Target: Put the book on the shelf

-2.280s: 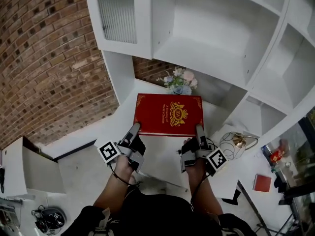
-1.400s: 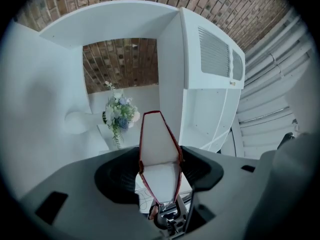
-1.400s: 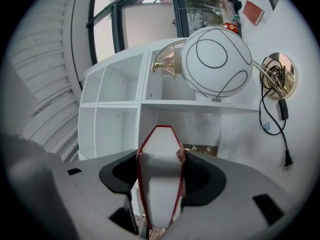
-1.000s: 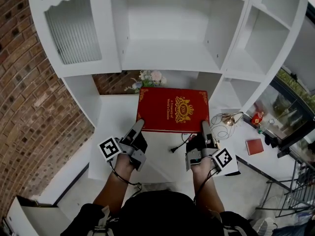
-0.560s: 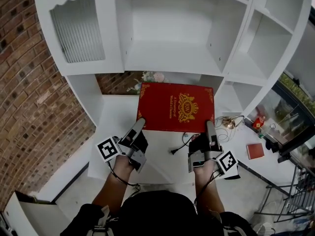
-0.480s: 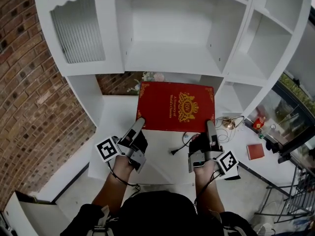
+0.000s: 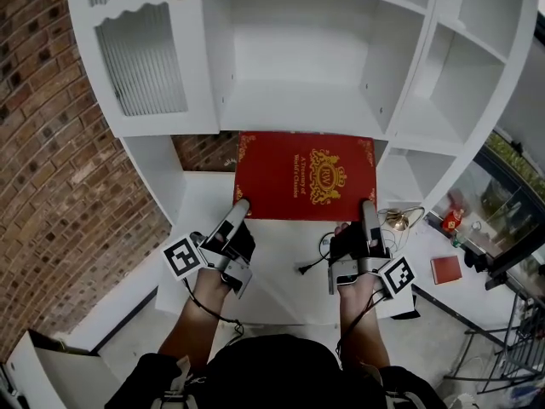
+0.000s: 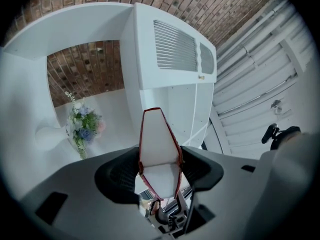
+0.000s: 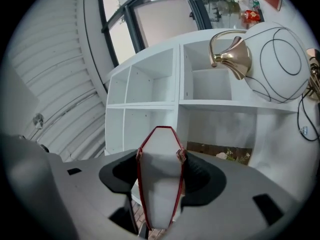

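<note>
A large red book (image 7: 305, 175) with gold print on its cover is held flat in the air, its far edge level with the front lip of the white shelf (image 7: 294, 109). My left gripper (image 7: 239, 207) is shut on the book's near left corner, and my right gripper (image 7: 367, 207) is shut on its near right corner. In the left gripper view the book's white page edge (image 8: 159, 144) stands clamped between the dark jaws. The right gripper view shows the same page edge (image 9: 160, 176) pinched the same way. The wide middle shelf compartment lies straight ahead.
A cabinet door with ribbed glass (image 7: 140, 58) closes the shelf unit's left side, and smaller cubbies (image 7: 473, 41) stand on the right. A flower vase (image 8: 82, 126) sits on the white desk (image 7: 281, 254) below, beside a wire globe with a brass piece (image 9: 272, 69). A brick wall (image 7: 51, 169) is on the left.
Both grippers have lifted the book up and forward off the desk toward the shelf. It now covers the flowers in the head view. The grip on both corners is unchanged.
</note>
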Tool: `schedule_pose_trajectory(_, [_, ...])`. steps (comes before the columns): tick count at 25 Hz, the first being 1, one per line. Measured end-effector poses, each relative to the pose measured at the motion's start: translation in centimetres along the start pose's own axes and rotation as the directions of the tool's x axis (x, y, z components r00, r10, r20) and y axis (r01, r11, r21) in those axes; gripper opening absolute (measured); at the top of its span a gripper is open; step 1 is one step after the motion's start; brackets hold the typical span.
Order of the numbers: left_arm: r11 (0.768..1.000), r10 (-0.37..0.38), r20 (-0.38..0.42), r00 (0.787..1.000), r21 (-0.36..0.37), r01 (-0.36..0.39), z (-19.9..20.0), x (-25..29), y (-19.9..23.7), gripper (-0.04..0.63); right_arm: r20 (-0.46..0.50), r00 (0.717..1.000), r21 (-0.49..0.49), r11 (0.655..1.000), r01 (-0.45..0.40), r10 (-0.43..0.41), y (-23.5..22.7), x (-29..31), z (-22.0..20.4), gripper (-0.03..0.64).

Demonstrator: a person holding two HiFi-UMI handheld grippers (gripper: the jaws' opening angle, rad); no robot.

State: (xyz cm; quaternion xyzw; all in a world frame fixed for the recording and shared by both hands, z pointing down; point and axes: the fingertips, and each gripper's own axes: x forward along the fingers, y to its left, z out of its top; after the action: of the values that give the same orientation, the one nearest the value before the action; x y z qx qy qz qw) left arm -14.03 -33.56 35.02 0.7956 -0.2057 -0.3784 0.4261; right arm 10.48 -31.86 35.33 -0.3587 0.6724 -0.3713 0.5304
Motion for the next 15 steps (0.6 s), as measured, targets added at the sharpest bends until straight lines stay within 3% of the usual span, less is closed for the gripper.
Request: schedule_pose_trajectory(15, [0.999,-0.020,0.089,0.996,0.042,0.016,4.0,4.1,-0.6,0.265,0.024,1.000,0.027,1.000,-0.006,0.005,0.3,6.1,0.9,0.261])
